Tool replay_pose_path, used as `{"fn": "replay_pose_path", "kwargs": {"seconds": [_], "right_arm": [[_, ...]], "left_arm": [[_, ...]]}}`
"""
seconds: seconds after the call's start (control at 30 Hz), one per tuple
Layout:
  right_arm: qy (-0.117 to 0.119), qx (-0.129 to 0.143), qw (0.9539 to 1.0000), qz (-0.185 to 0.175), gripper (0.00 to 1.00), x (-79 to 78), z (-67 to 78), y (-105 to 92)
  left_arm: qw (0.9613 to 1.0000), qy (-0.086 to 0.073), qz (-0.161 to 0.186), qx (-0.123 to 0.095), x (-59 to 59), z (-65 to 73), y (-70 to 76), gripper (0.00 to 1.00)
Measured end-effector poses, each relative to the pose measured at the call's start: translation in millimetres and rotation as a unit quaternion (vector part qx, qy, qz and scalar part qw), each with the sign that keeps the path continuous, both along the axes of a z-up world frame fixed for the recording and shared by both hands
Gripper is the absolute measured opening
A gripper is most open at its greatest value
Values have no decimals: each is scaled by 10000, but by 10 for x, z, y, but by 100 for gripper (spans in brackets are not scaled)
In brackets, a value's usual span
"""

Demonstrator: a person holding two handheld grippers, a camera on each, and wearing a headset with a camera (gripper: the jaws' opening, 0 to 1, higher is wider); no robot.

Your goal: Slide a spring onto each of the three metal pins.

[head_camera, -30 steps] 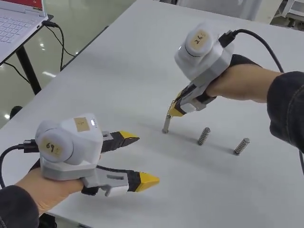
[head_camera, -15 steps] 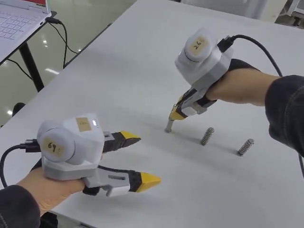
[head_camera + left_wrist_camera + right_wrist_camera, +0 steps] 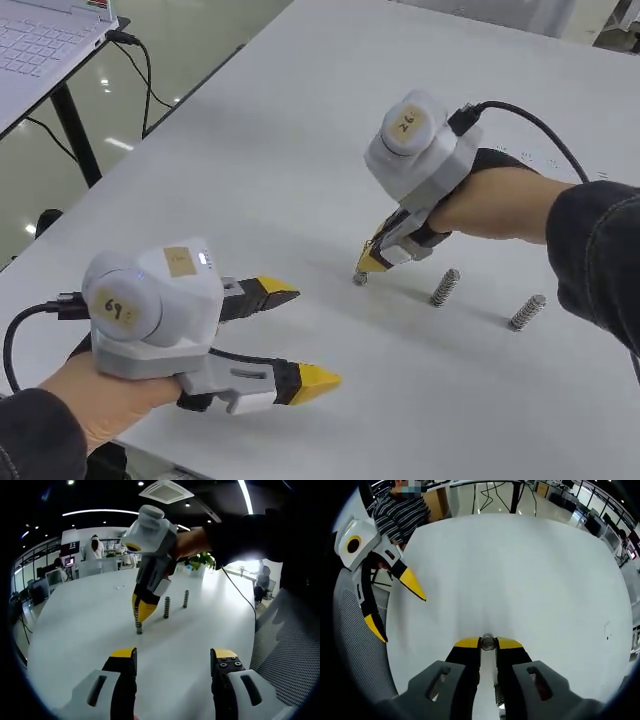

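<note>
The round tan sticker (image 3: 118, 310) on the housing of the left claw (image 3: 312, 335) carries a handwritten 69 in dark pen. Just above it on the same housing sits a small square sticker (image 3: 178, 262) with a faint scribble (too pale to read). The round label (image 3: 408, 122) on top of the right claw (image 3: 362, 268) reads 26, also handwritten and turned askew in the head view. In the left gripper view, a lit screen (image 3: 68, 560) far across the room is too small to read.
</note>
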State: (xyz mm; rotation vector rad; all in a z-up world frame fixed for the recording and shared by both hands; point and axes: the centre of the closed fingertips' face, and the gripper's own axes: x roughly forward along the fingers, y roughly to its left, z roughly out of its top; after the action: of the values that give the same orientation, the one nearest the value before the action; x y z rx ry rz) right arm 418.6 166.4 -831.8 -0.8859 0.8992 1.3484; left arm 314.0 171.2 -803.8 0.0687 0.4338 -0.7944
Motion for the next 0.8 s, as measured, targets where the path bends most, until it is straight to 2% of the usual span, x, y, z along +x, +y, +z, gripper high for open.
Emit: {"fn": "replay_pose_path", "kwargs": {"seconds": [0.23,0.43,0.8], "right_arm": [[-16,-125,9999,86,13,-60,-72,-21],[-47,-147,9999,-5,13,8,-125,-28],[-106,-137,9998,41,13,-42,-120,-13]], "left_arm": [[10000,-3,-21,-11,1,9,-17,58],[10000,-9,-15,-13,4,16,-10,58],[10000,-17,1,-13,12,21,0,58]]}}
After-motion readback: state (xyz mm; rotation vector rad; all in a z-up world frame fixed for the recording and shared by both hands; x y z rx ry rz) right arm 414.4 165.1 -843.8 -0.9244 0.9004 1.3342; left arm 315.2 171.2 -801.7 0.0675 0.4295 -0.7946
